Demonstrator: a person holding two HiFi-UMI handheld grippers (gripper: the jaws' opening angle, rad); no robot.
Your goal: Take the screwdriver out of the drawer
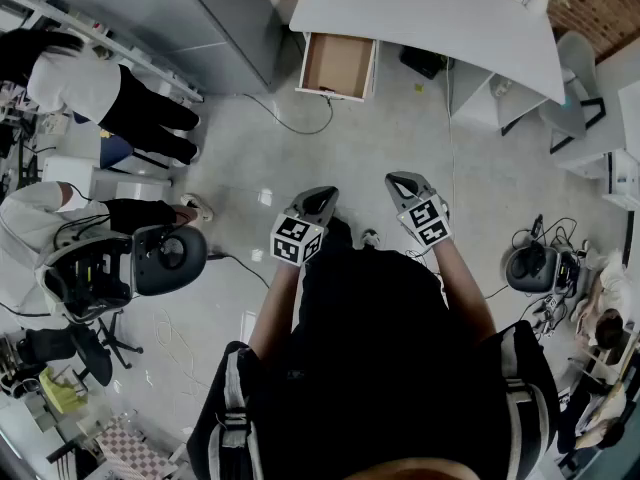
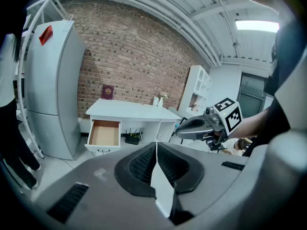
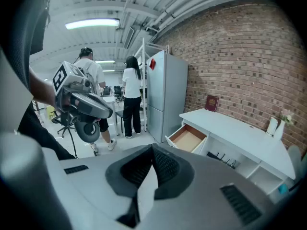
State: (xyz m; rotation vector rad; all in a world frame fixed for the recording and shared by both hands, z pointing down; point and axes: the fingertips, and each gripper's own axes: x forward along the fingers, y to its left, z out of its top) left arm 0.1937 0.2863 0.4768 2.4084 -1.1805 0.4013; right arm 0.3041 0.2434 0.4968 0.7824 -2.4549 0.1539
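The open drawer juts out from under the white desk well ahead of me; its brown inside looks bare and no screwdriver shows. The same drawer appears in the left gripper view, and the drawer in the right gripper view. My left gripper and right gripper are held side by side in front of my body, far short of the desk. Each has its jaws closed together with nothing between them. The left gripper and right gripper point toward the desk.
A grey fridge stands left of the desk. Two people stand at the left, beside a black office chair. A cable trails over the floor near the drawer. More gear and cables lie at the right.
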